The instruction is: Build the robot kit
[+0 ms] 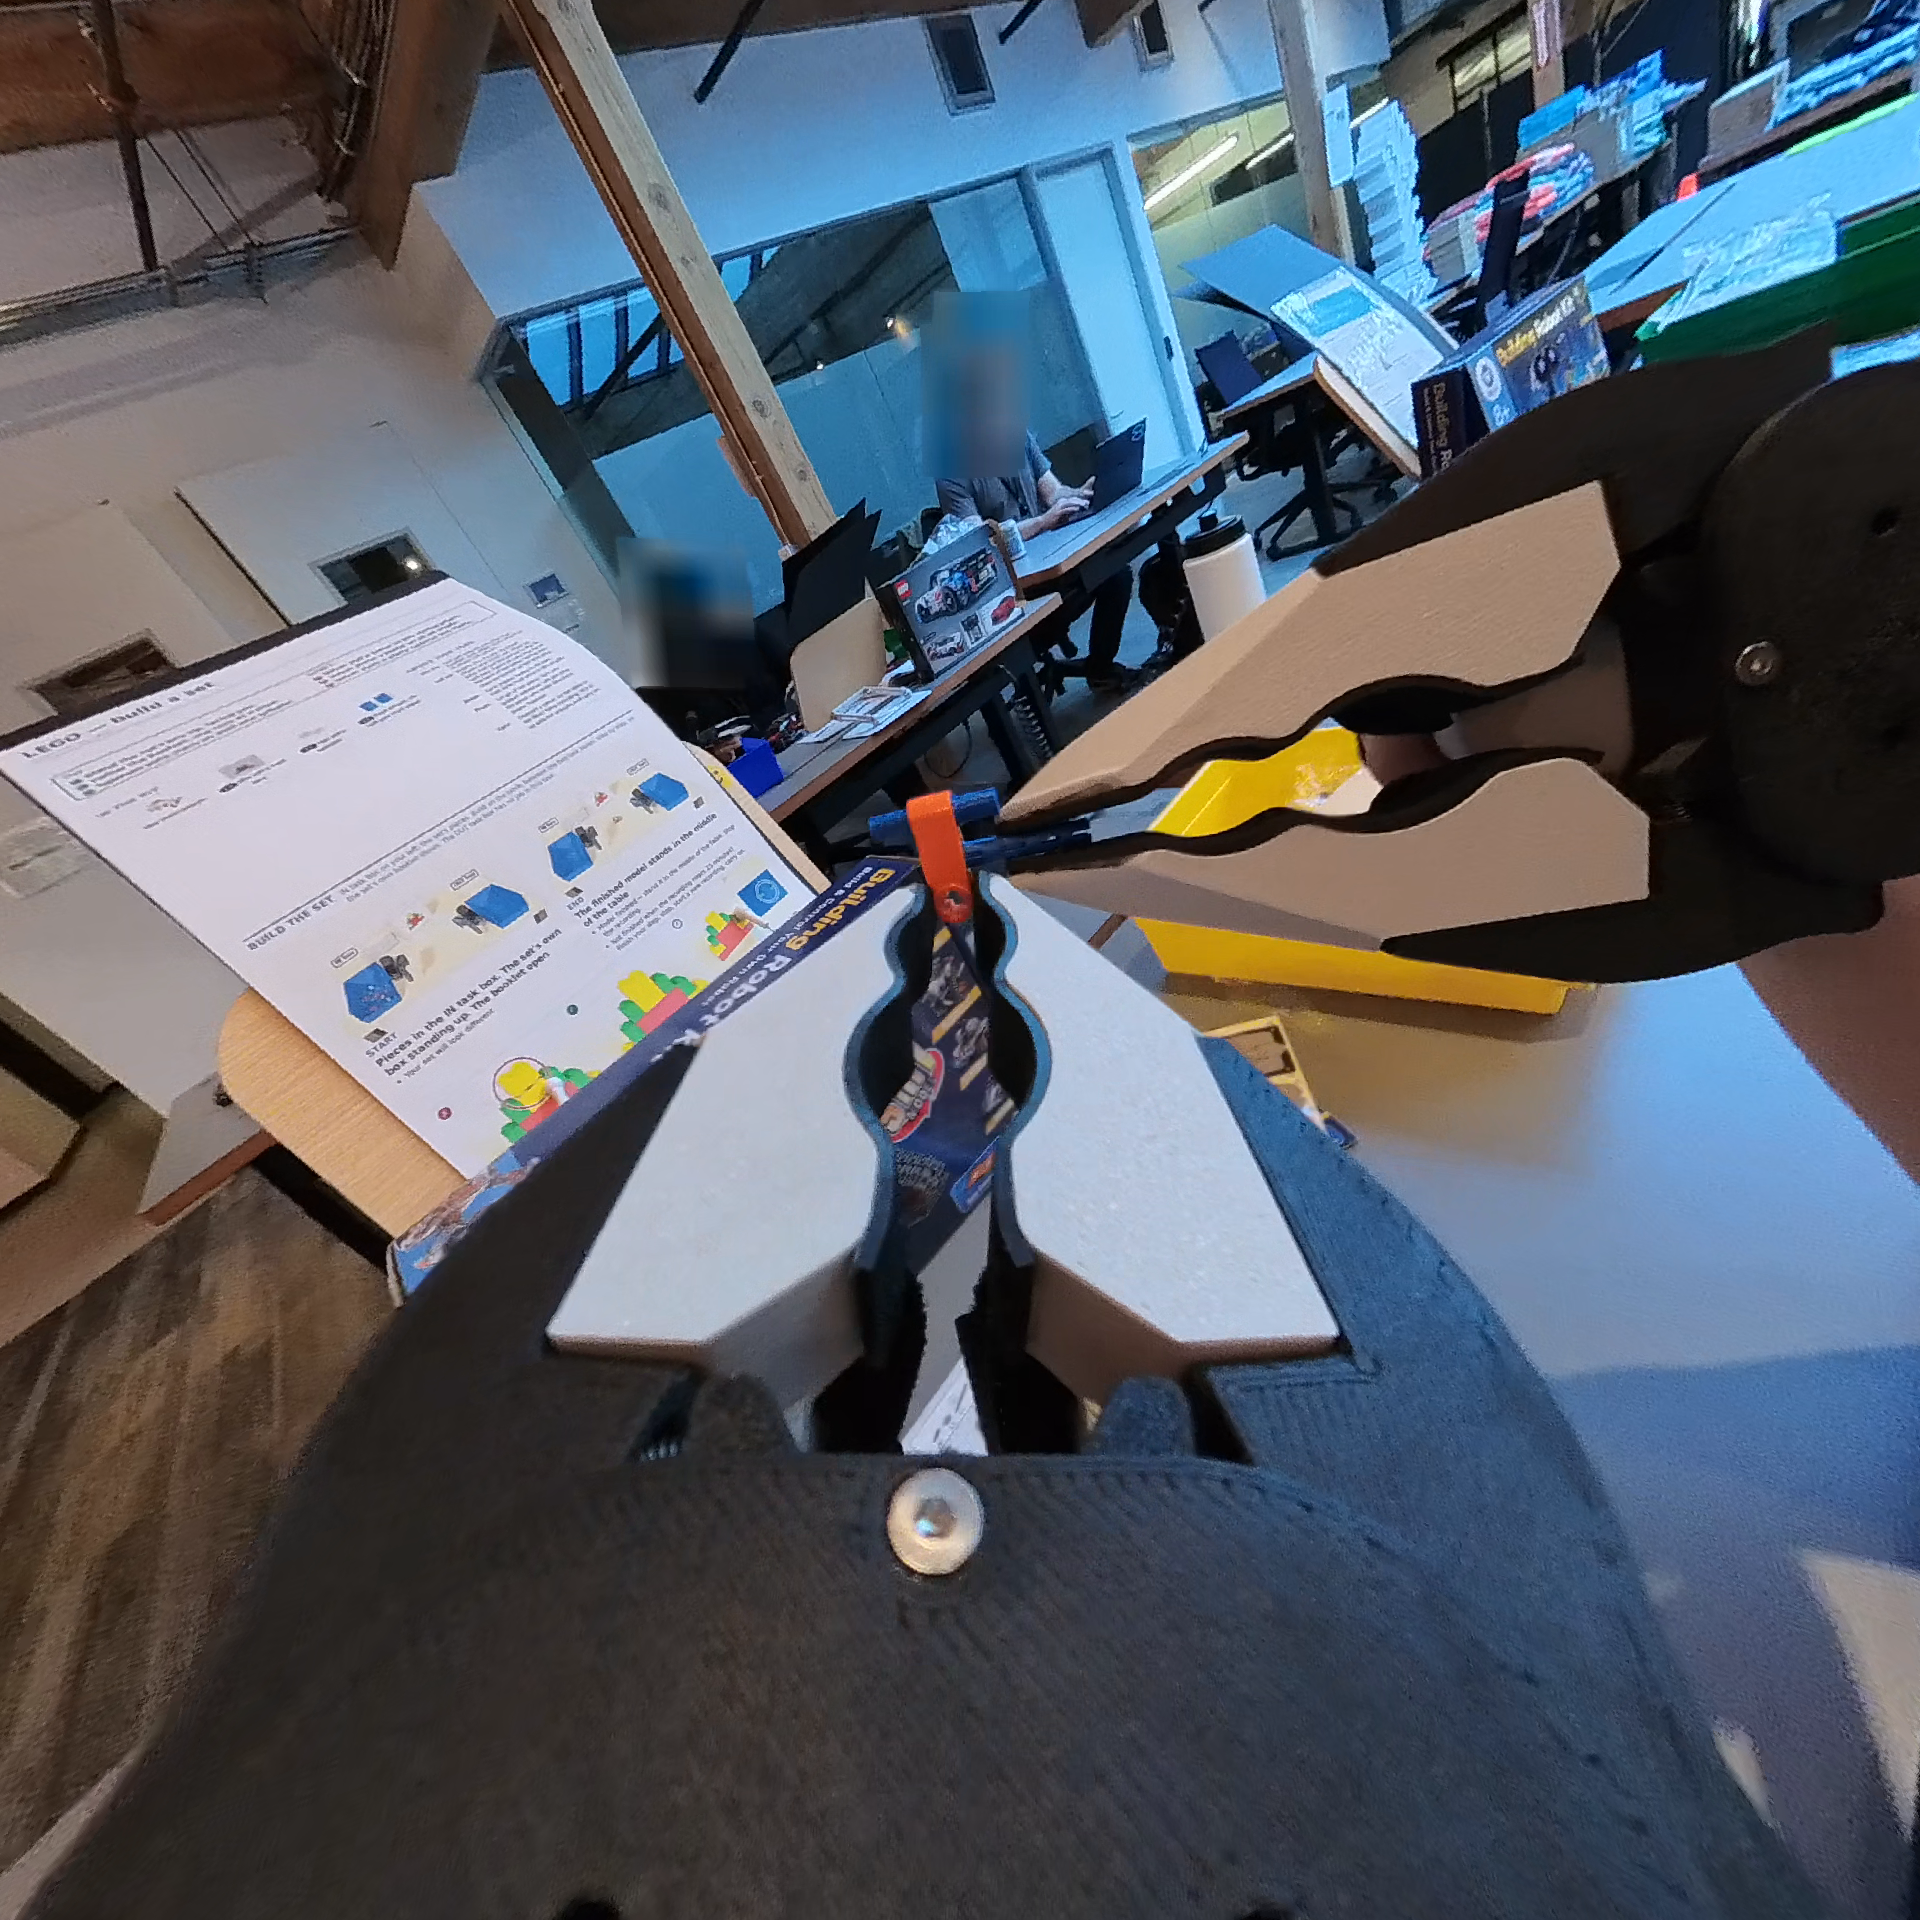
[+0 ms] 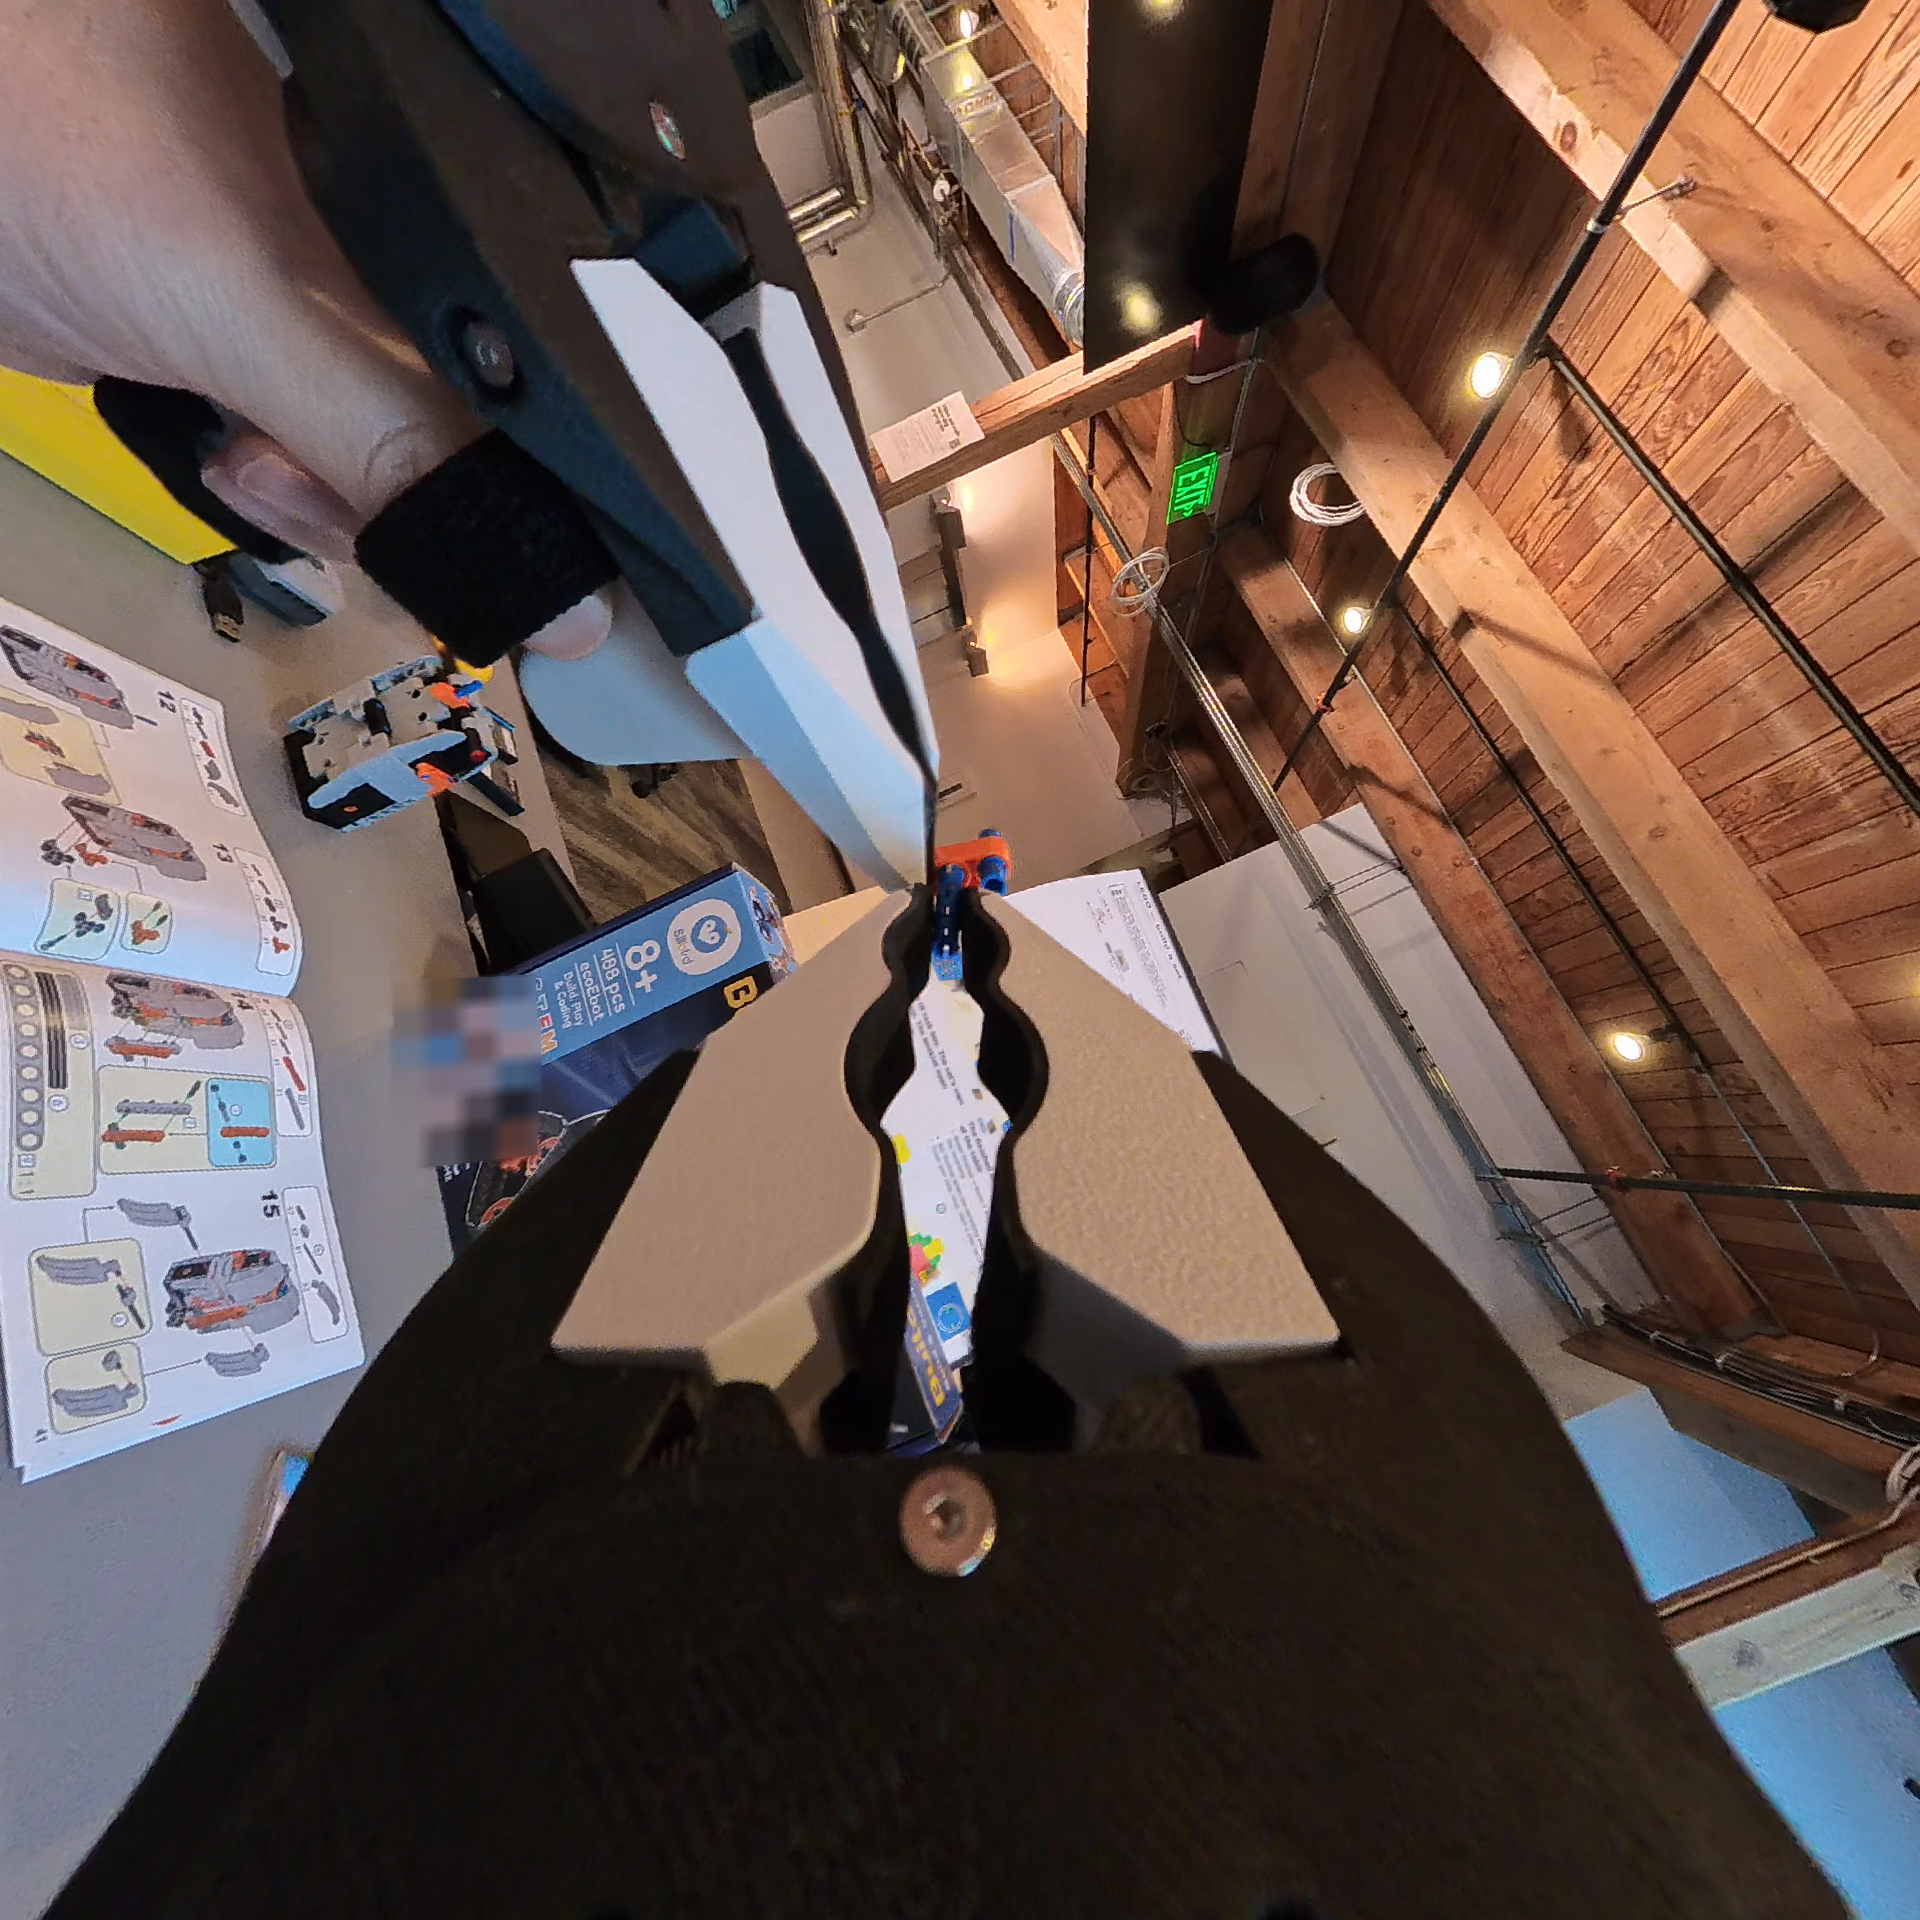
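Left wrist view shows the left gripper (image 1: 961, 899) pinched on an orange piece (image 1: 940, 852), a small plastic building part with a hole near its lower end. The right gripper (image 1: 1013, 836) comes in from the right, its tips closed on a blue pin (image 1: 935, 826) that passes through the top of the orange piece. A hand (image 1: 1839, 1049) holds that tool. Both parts hang in mid-air above the table (image 1: 1610, 1143), in front of a blue box (image 1: 821, 935) and a printed sheet (image 1: 416, 810) propped behind it. A yellow bin (image 1: 1340, 971) sits on the table beyond.

In the right wrist view, the right gripper (image 2: 945, 914) clamps the blue pin (image 2: 948, 925) lengthwise, and the orange piece (image 2: 966, 854) sits just past the tips, where the left gripper (image 2: 925, 868) meets it from above. A booklet (image 2: 156, 1039) lies open on the table beside a part-built model (image 2: 400, 743).

Both parts look light, rigid and smooth, so likely slippery under flat pads and apt to twist or pop out if squeezed off-centre. The orange piece seems best taken across its flat faces, clear of the hole; the pin along its shaft, leaving the end free.
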The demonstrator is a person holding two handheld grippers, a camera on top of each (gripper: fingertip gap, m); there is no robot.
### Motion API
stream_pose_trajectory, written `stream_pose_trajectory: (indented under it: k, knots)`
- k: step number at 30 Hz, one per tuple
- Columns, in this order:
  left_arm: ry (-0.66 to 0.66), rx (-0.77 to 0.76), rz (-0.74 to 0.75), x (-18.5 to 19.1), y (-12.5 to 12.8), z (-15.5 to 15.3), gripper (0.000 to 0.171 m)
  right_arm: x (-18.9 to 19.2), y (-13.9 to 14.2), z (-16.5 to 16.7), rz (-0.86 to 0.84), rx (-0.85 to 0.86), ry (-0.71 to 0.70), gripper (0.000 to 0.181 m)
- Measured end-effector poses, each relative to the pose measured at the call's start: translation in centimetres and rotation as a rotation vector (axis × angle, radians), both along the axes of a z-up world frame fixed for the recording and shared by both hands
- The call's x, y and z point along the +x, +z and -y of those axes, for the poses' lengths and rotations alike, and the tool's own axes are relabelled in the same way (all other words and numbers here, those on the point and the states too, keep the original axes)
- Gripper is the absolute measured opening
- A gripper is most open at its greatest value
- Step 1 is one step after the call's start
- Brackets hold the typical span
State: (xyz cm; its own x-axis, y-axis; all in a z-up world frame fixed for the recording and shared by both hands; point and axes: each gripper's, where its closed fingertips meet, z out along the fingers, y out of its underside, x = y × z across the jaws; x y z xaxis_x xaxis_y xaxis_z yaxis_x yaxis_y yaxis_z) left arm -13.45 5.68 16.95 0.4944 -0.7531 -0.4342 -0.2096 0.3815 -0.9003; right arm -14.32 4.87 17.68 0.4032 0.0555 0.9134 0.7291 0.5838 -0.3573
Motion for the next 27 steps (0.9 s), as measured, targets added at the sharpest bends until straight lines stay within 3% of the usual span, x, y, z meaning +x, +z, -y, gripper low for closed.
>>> stream_pose_trajectory:
  k: [27]
  knots:
    - [0.090,0.182,-0.140,0.2,-1.2,-1.0,0.004,0.2,-1.1,-1.1,0.016,-0.072,-0.037,0.003]
